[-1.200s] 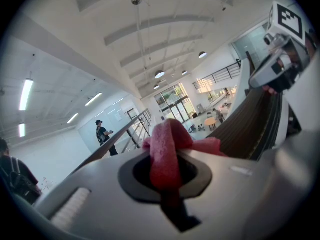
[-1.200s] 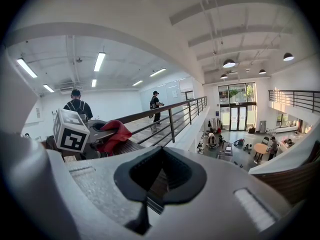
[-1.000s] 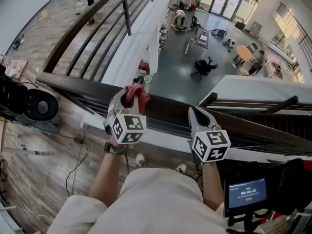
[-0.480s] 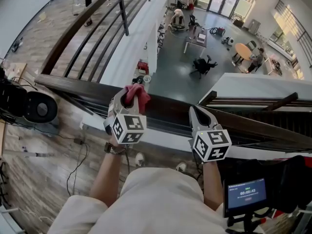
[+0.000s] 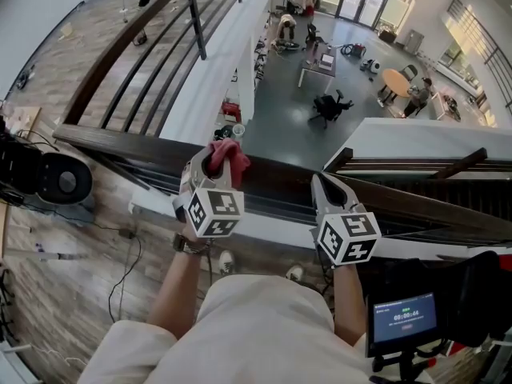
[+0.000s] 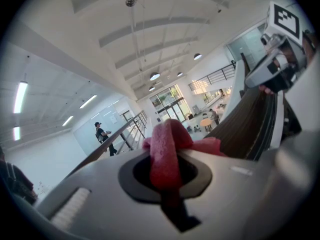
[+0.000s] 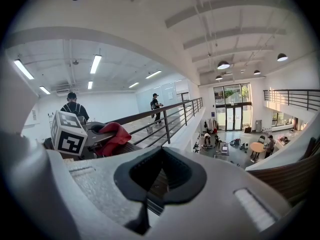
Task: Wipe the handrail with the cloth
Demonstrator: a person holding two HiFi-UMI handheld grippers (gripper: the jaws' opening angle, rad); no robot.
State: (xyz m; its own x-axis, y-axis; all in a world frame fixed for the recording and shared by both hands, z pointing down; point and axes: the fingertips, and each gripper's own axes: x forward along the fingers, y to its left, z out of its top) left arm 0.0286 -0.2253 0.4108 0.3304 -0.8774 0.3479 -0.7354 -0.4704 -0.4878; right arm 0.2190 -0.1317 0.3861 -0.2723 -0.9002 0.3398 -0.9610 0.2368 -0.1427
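- Head view: the left tool [image 5: 214,162] is clamped on a bunched red cloth [image 5: 229,154], and the cloth sits on top of the dark wooden handrail [image 5: 280,181] that runs across in front of the person. The right tool [image 5: 324,189] rests at the same rail, well to the right of the cloth, with its jaws together and nothing in them.
- To my eye the wiping is under way. To do it well, the cloth wants pressing flat on the rail's top and drawing along its length in one steady pass. The wad is small, so the rail's edges likely need a pass of their own.
- Left gripper view: the cloth [image 6: 167,149] fills the gap between the jaws and spills out over the tips, a firm bite. The rail [image 6: 247,126] stretches away on the right towards the other tool [image 6: 277,59].
- Right gripper view: the jaws meet at the tips and hold nothing; only a slice of rail shows behind them. Over to the left, the cloth [image 7: 114,134] hangs from the left tool [image 7: 92,130] onto the rail.
- There is an open drop to the floor below beyond the rail, so I judge a loosened grip could lose the cloth over the edge.
- Containers: I can pick out none on or beside the rail in any view.
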